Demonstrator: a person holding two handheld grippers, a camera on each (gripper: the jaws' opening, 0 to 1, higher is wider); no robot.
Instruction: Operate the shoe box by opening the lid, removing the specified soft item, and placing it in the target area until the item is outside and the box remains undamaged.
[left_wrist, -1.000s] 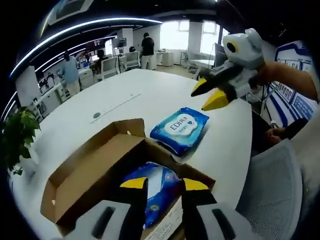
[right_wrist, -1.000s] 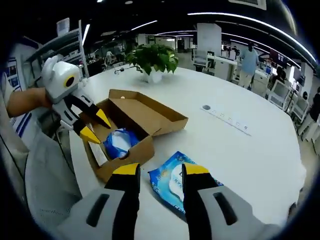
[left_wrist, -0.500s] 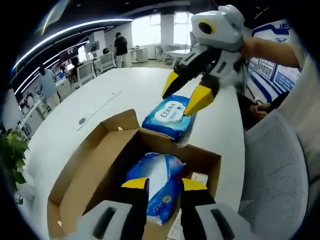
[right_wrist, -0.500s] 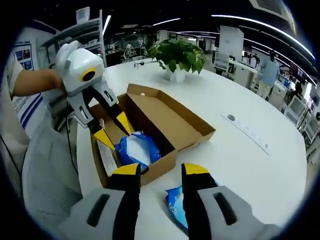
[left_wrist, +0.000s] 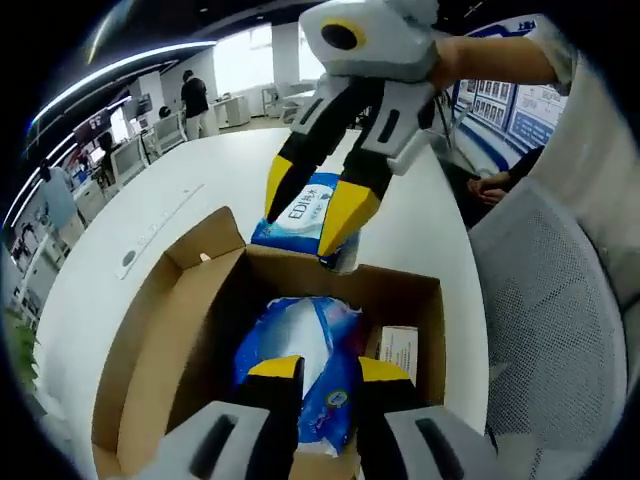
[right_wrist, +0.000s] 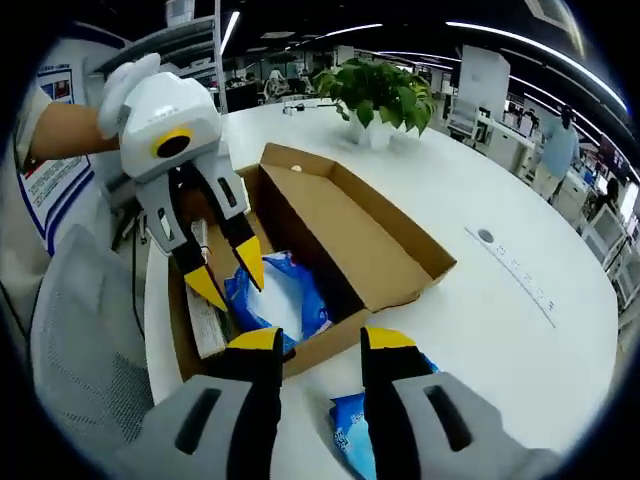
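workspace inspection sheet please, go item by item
surface: white table, round-edged.
job's things: cardboard shoe box open, lid folded back; blue wipes pack inside it beside a small white carton; second blue wipes pack lies on the table outside the box.
clutter: potted plant; power strip set in the table.
grippers: left claw open, over the box interior; right claw open, above the box's far edge.
cables: nothing seen.
surroundings: grey mesh chair at the table; open office with desks and people behind.
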